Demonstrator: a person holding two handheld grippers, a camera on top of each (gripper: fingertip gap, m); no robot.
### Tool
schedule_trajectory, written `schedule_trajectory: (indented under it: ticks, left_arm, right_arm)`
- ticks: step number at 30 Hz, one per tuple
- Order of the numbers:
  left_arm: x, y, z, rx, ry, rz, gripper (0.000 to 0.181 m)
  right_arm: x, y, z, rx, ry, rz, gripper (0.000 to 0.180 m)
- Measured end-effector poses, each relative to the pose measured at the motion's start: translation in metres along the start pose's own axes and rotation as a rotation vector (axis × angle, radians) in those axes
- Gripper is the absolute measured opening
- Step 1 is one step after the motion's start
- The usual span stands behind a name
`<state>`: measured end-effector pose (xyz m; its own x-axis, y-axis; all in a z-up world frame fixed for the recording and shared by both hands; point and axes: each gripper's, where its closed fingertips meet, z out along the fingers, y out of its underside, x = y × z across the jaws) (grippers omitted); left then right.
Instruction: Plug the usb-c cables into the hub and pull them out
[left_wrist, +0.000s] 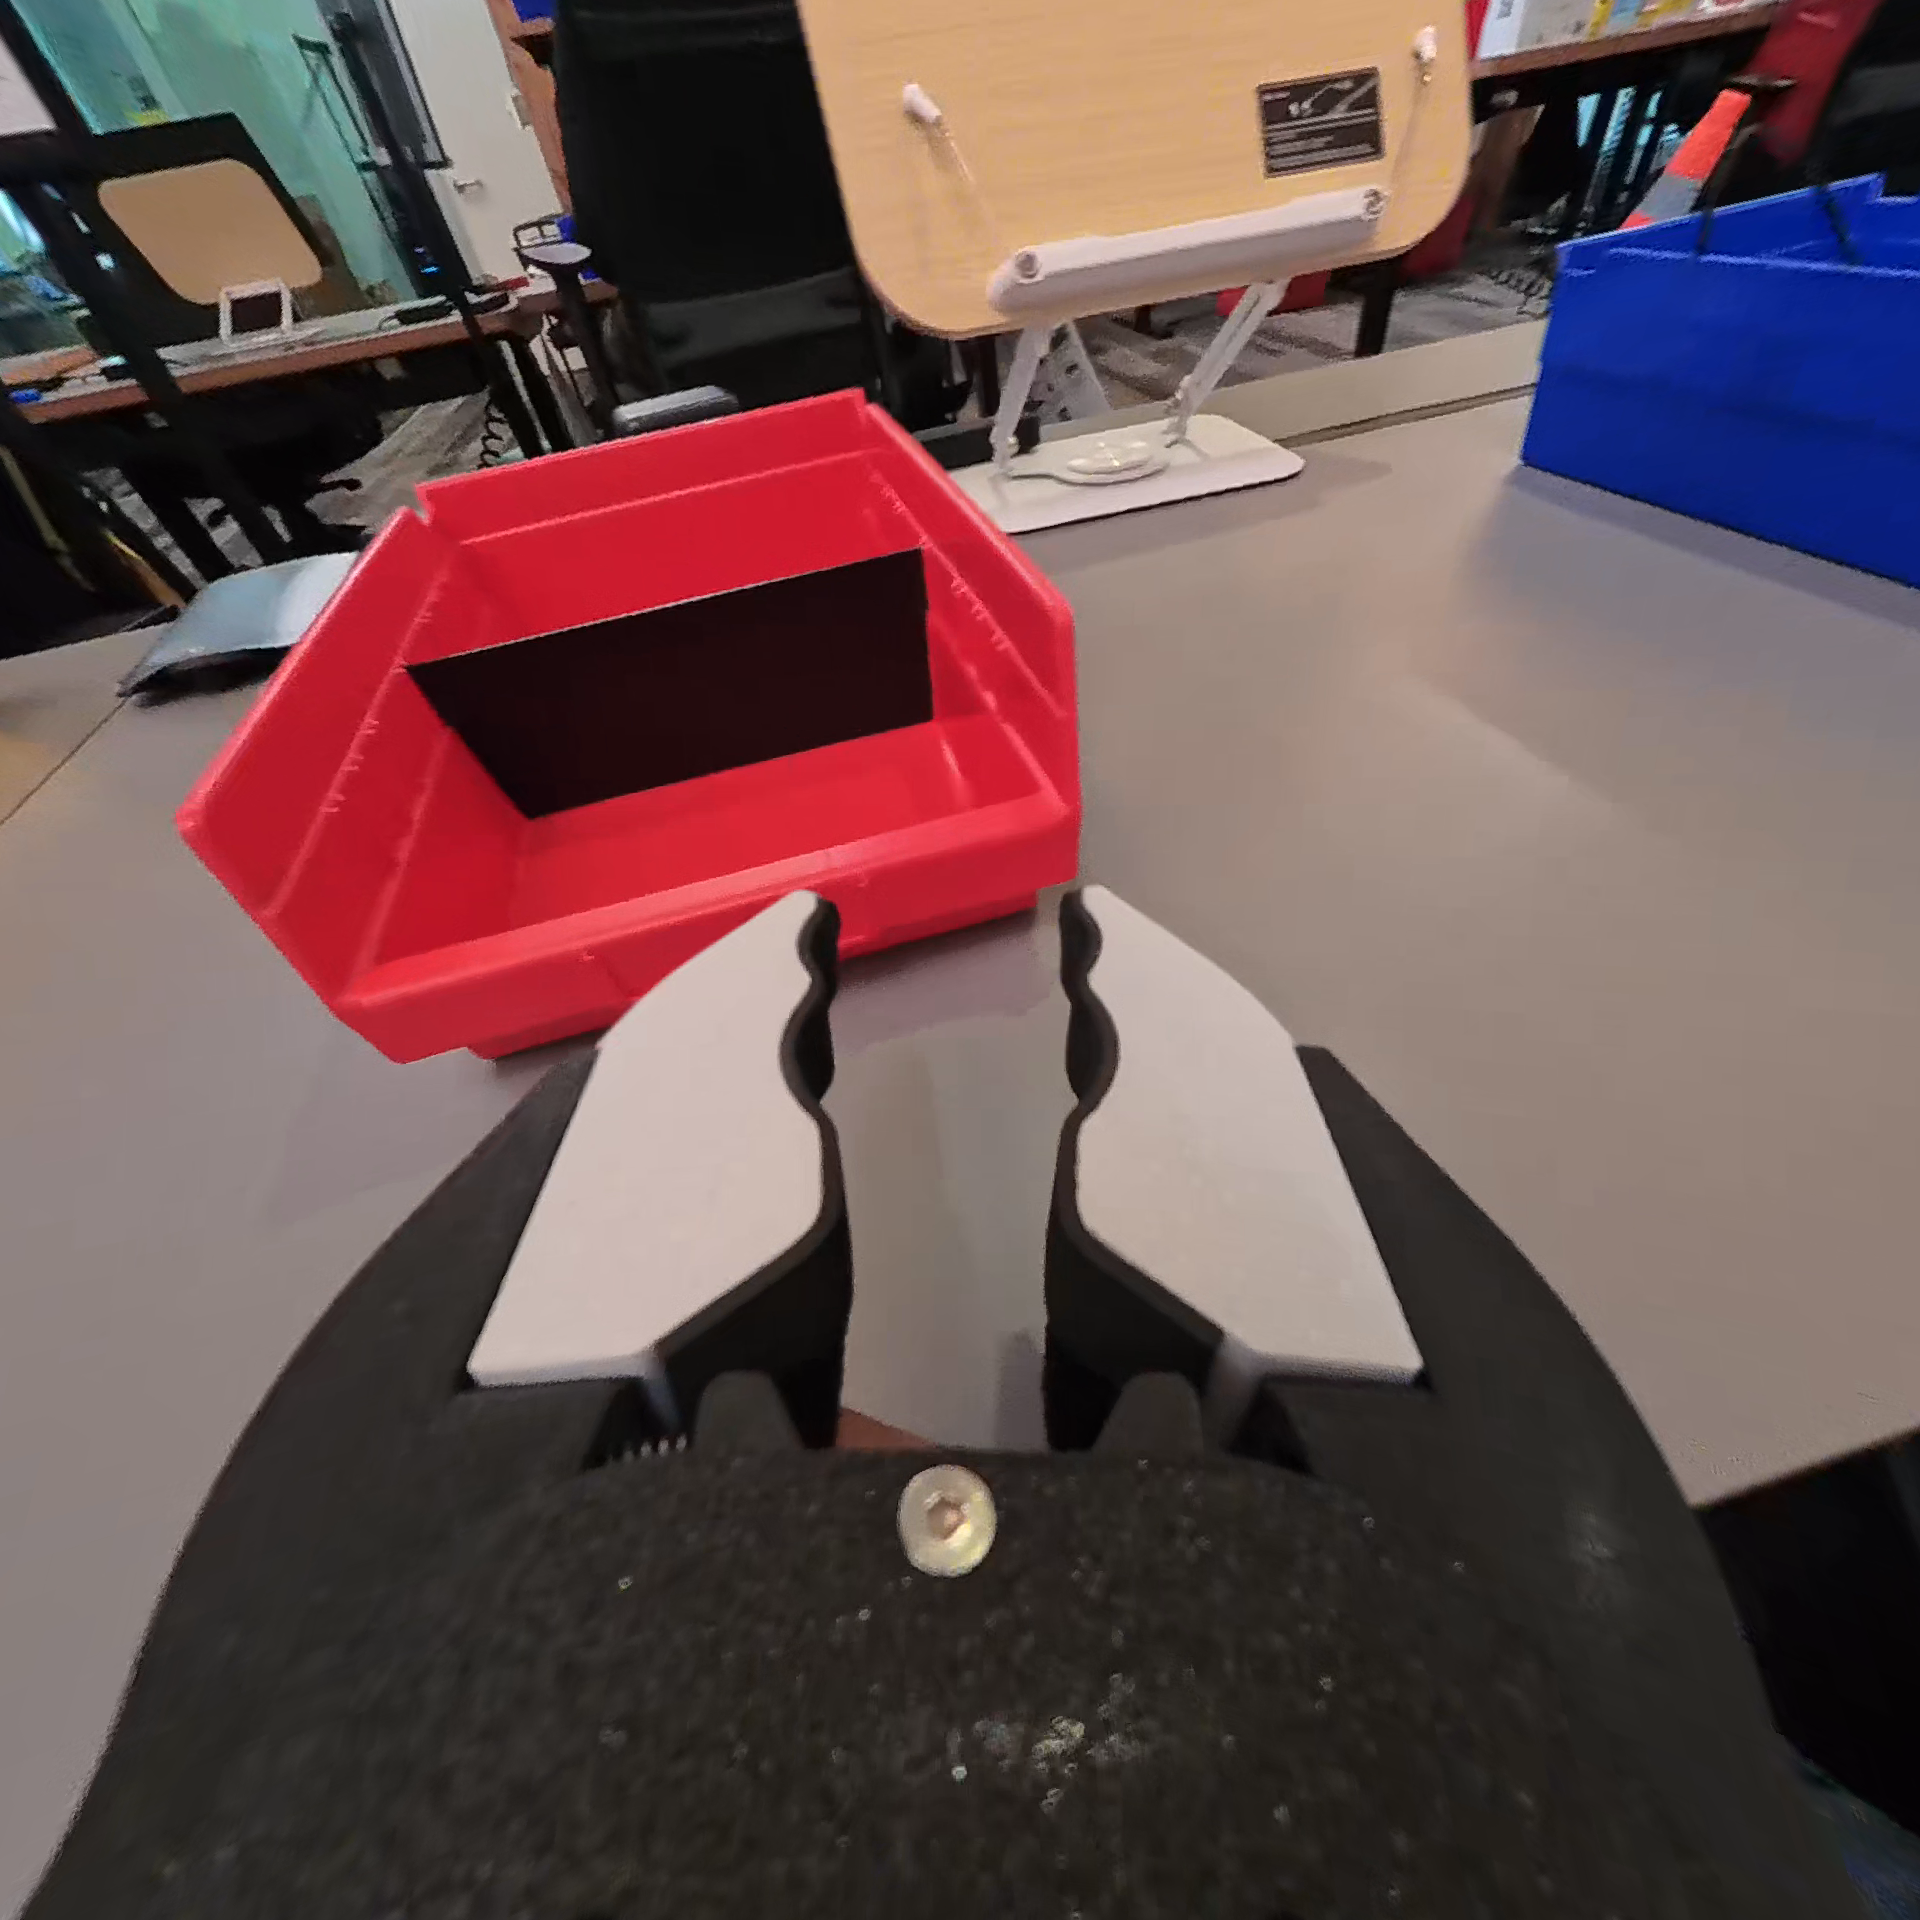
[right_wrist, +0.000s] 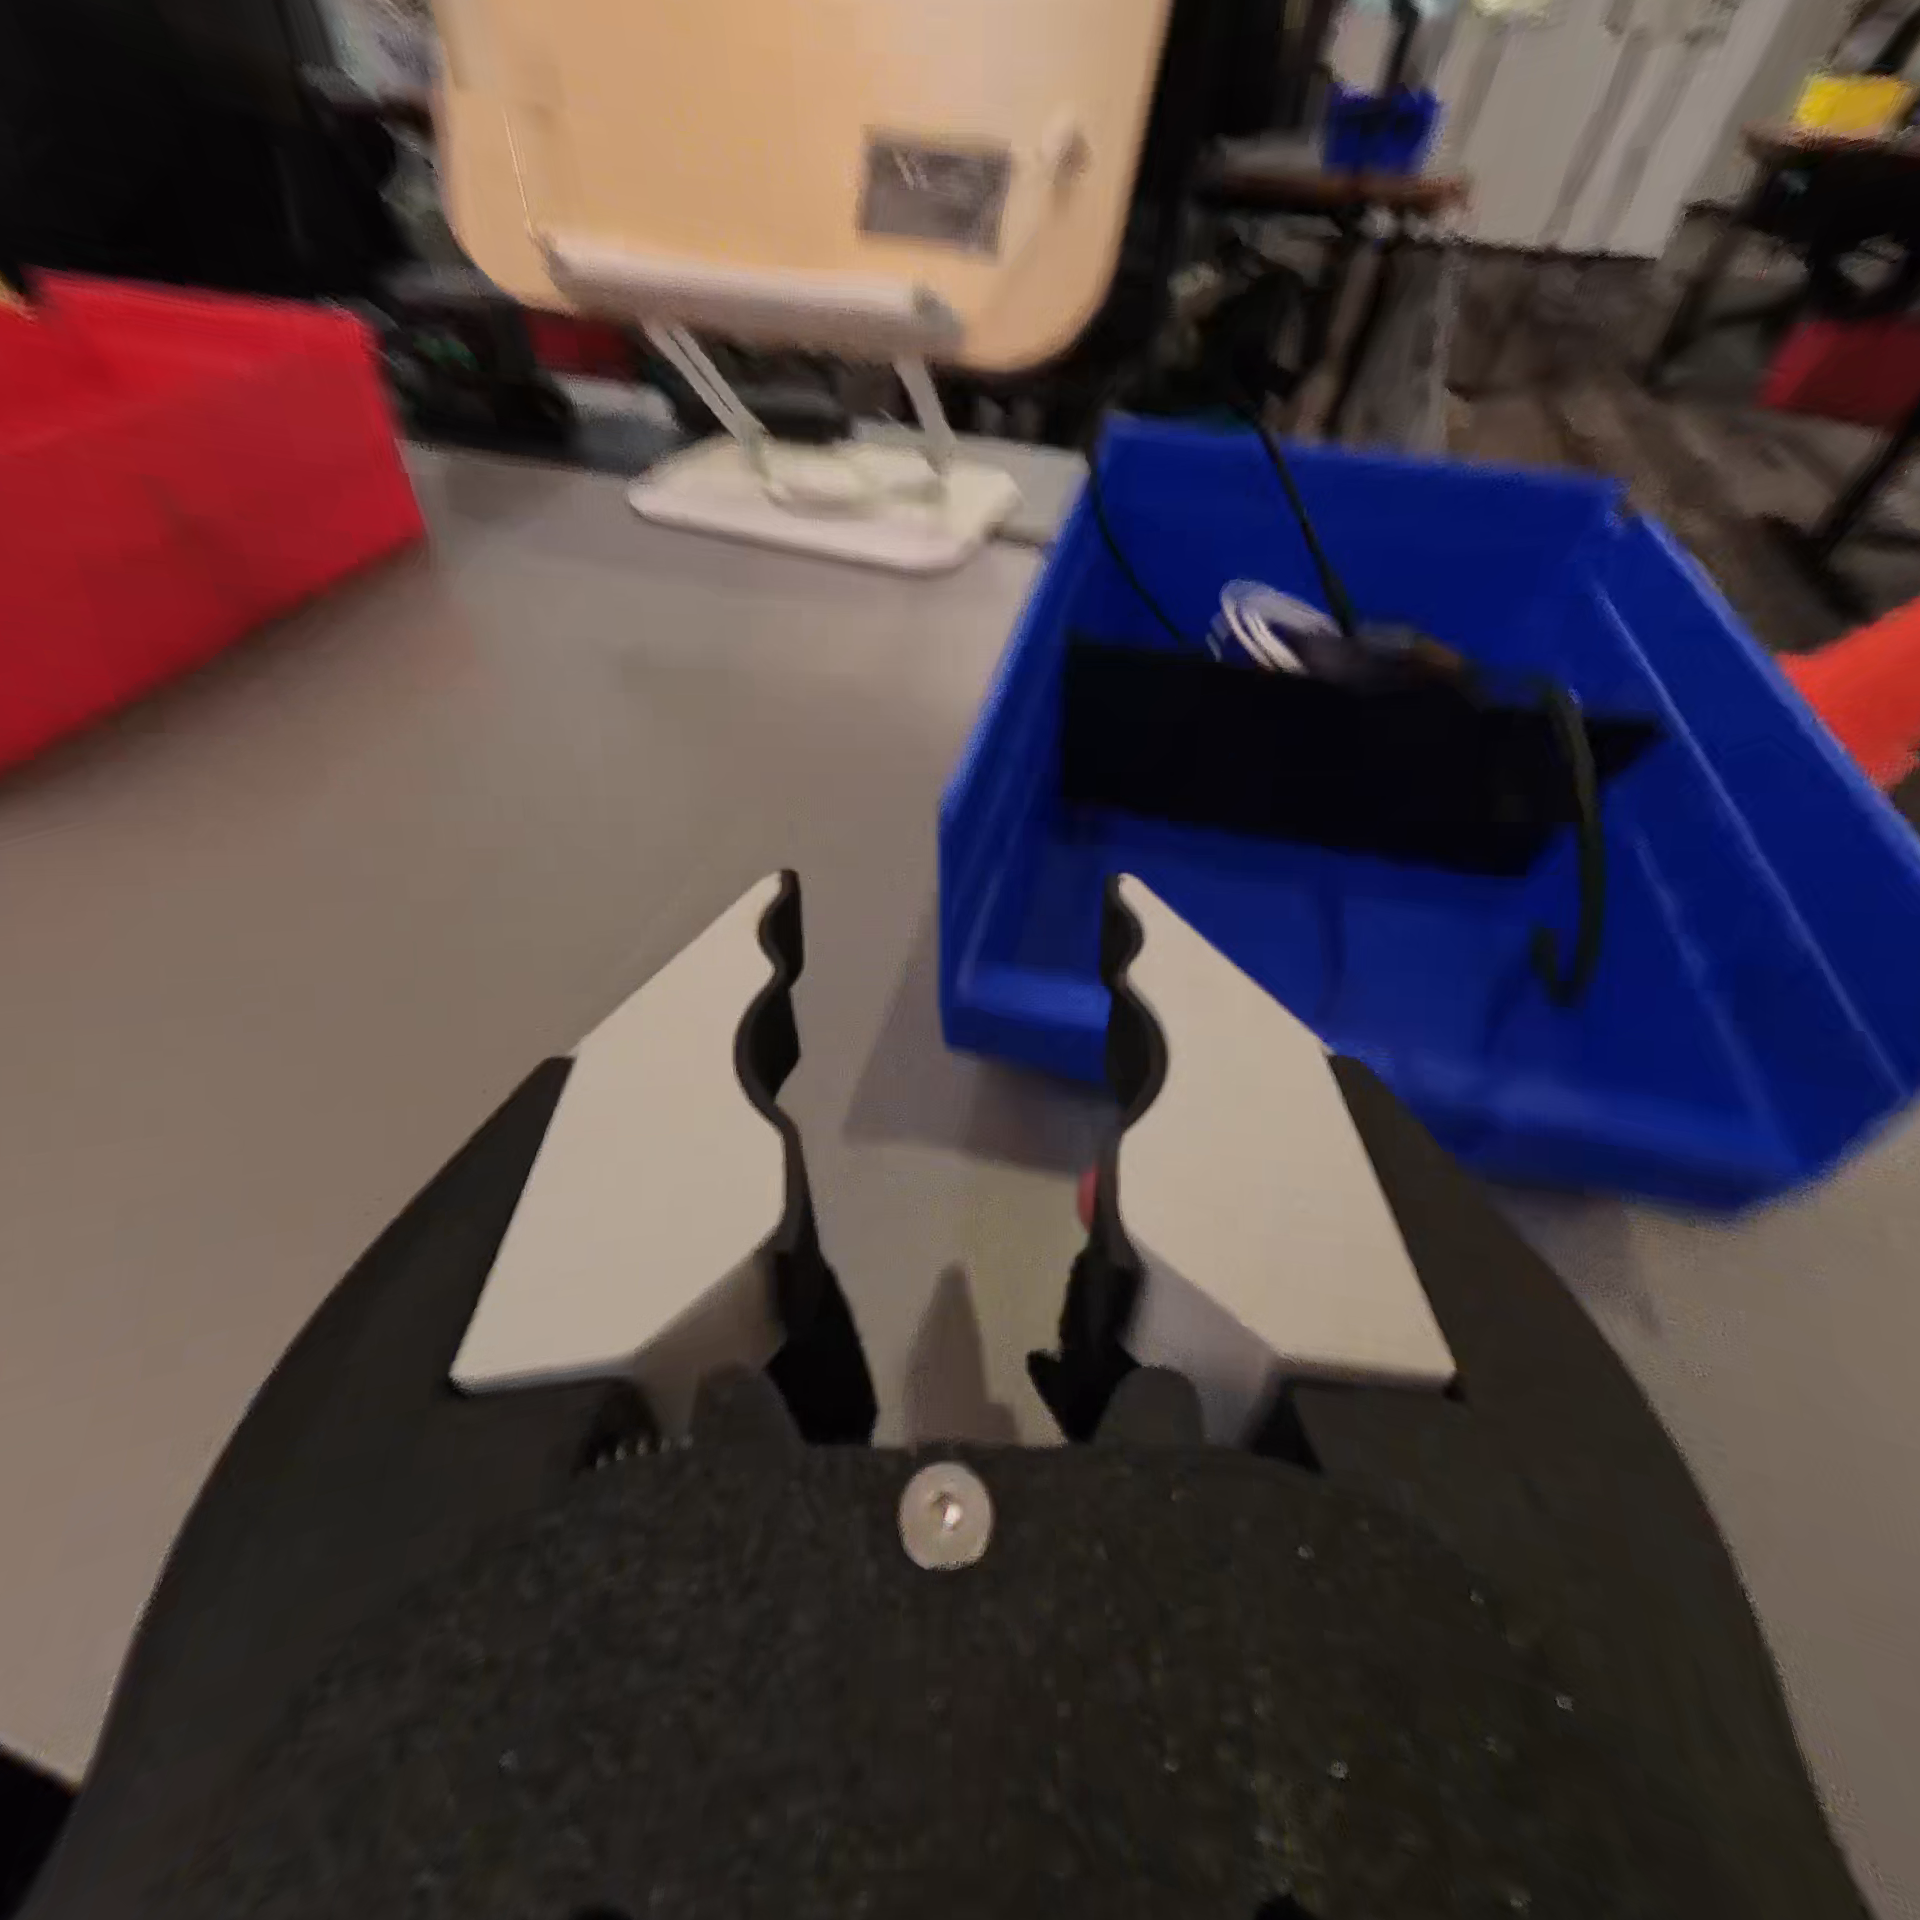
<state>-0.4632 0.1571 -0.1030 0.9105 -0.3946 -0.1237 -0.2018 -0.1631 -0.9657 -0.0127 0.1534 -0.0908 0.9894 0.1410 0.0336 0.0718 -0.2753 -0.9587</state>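
Note:
In the right wrist view a blue bin (right_wrist: 1714, 831) stands on the grey table, right of and beyond my right gripper (right_wrist: 951, 894). Behind its black divider (right_wrist: 1299, 769) lie a coiled white cable (right_wrist: 1262, 634), a dark object and black cables (right_wrist: 1579, 883), one hanging over the divider into the front compartment. The view is blurred and I cannot make out a hub. My right gripper is open and empty. My left gripper (left_wrist: 945, 920) is open and empty, just short of a red bin (left_wrist: 675, 852) whose front compartment holds nothing.
A wooden tilted board on a white stand (left_wrist: 1143, 457) is at the table's far edge; it also shows in the right wrist view (right_wrist: 821, 499). The red bin's side (right_wrist: 177, 520) and the blue bin (left_wrist: 1745, 395) flank bare grey tabletop (left_wrist: 1455, 831). An orange cone (right_wrist: 1860, 686) is at far right. Some 45 centimeters of space lies between my two pairs of fingers.

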Motion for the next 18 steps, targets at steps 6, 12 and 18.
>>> schedule_trajectory:
  ticks: [6, 12, 18]
  left_arm:
    - [-0.017, 0.009, 0.003, -0.034, -0.020, -0.031, 0.041]
    - [-0.032, 0.013, 0.001, -0.059, -0.053, -0.113, 0.041]
    - [-0.039, 0.024, 0.004, -0.108, -0.067, -0.205, 0.055]
  right_arm:
    - [0.032, 0.015, -0.004, -0.043, 0.152, -0.081, 0.054]
    - [0.047, 0.034, -0.002, -0.103, 0.109, 0.049, 0.054]
    - [0.053, 0.037, -0.004, -0.120, 0.090, 0.095, 0.055]
